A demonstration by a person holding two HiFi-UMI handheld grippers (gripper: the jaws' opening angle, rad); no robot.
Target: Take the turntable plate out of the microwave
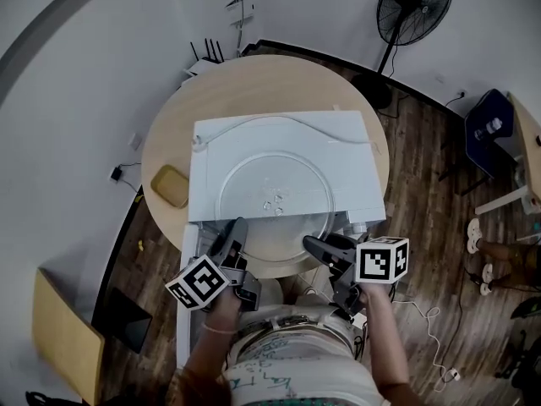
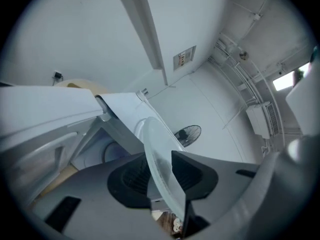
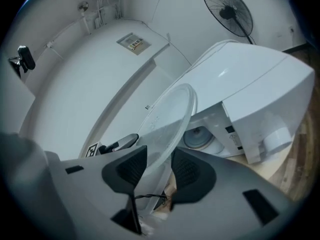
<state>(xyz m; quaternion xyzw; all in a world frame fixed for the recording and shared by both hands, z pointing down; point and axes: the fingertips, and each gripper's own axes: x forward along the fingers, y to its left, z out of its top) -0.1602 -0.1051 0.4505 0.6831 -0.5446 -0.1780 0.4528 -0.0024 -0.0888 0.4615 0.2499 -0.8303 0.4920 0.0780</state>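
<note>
Left gripper and right gripper: each clamped on the rim of the turntable plate, on opposite sides. The plate is held clear, just outside the microwave on the counter. Hazard: the smooth glass could slip from these narrow edge grips if either hand twists or slackens.

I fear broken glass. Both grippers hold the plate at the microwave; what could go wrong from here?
The left gripper and right gripper pinch the glass plate only at its near rim, so it may tilt, slip and drop. It hangs close to the microwave, so a careless pull could knock it against the front edge.
</note>
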